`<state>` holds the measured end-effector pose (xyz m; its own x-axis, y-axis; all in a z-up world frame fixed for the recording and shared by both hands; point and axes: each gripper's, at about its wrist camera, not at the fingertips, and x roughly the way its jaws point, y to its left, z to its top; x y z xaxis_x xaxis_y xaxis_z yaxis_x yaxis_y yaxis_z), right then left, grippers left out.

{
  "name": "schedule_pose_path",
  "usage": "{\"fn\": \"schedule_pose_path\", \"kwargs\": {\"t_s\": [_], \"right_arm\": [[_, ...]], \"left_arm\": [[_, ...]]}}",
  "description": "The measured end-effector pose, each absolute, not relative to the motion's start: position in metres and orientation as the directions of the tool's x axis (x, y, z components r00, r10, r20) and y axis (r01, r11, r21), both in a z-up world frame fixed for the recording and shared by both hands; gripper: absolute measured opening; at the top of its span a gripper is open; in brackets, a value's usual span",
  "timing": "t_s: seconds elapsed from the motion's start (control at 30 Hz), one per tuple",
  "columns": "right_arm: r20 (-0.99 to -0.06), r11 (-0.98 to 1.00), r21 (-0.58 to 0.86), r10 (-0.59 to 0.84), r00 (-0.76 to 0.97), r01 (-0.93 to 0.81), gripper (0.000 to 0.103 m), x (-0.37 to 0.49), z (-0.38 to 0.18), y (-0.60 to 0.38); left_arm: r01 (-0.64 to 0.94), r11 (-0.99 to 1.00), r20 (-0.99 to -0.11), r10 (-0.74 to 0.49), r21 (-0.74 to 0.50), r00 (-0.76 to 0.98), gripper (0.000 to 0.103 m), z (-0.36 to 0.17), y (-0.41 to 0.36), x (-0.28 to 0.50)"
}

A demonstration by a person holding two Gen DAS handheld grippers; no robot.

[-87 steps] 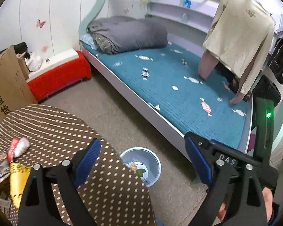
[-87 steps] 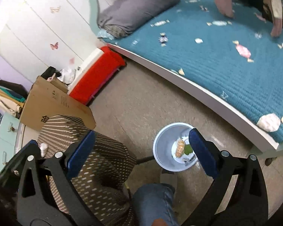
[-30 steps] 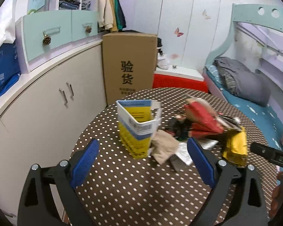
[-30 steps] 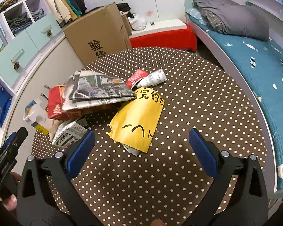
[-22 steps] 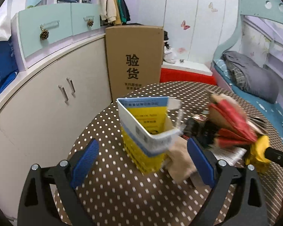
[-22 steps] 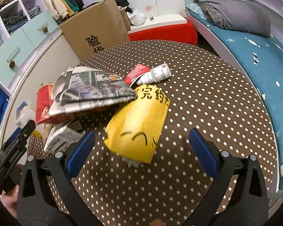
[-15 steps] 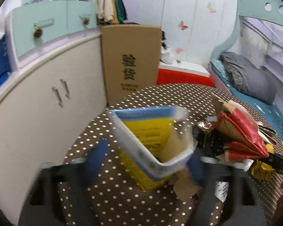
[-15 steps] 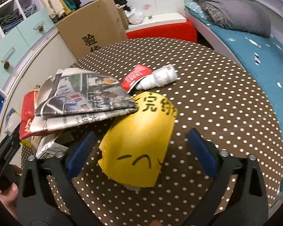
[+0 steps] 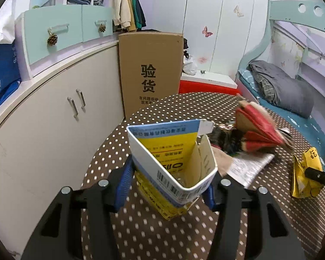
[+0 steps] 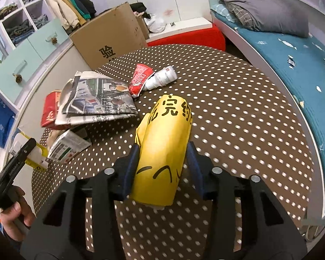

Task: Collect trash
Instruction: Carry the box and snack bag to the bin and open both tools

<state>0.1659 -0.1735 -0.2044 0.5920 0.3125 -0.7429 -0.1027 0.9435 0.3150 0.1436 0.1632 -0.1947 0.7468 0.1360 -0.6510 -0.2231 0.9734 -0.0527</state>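
My left gripper (image 9: 168,181) is shut on an open yellow, white and blue carton (image 9: 173,164) standing on the brown dotted round table (image 9: 184,106). My right gripper (image 10: 163,165) is shut on a crumpled yellow paper bag (image 10: 164,143) with black writing; the bag also shows in the left wrist view (image 9: 305,173). Other trash lies on the table: a folded newspaper (image 10: 97,99), a red wrapper (image 10: 139,79), a small white bottle (image 10: 162,78), a red packet (image 10: 49,108) and a printed leaflet (image 10: 69,144).
A tall cardboard box (image 9: 150,69) stands behind the table beside white cupboards (image 9: 43,119). A red bench (image 10: 190,35) and a bed with a teal cover (image 10: 303,60) lie to the right. My left hand's gripper (image 10: 17,164) shows at the table's left edge.
Both grippers swung from the floor bin to the table, moved in on the trash and closed: the left on the carton, the right on the yellow bag.
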Motion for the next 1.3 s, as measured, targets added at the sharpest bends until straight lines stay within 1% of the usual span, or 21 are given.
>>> {"fn": "schedule_pose_path", "kwargs": {"t_s": [0.33,0.67,0.93,1.3], "right_arm": [[-0.679,0.928,0.351,0.344,0.649,-0.125,0.043,0.14,-0.178,-0.202],[-0.603,0.918,0.374,0.346,0.719,-0.129,0.043,0.127,-0.142,-0.243],[-0.553,0.929,0.363,0.273,0.787,-0.067,0.043,0.119,-0.119,-0.297],[-0.53,0.931,0.361,0.152,0.834,0.059,0.043,0.112,-0.113,-0.376]], "left_arm": [[-0.146,0.986,-0.592,0.075,-0.074,0.802,0.054,-0.156,0.122,0.106],[0.019,0.995,-0.539,-0.07,-0.1,0.84,0.054,-0.118,0.053,0.11],[0.169,0.98,-0.519,-0.198,-0.103,0.832,0.054,-0.1,-0.016,0.13],[0.378,0.919,-0.522,-0.379,-0.114,0.764,0.054,-0.093,-0.129,0.161]]}}
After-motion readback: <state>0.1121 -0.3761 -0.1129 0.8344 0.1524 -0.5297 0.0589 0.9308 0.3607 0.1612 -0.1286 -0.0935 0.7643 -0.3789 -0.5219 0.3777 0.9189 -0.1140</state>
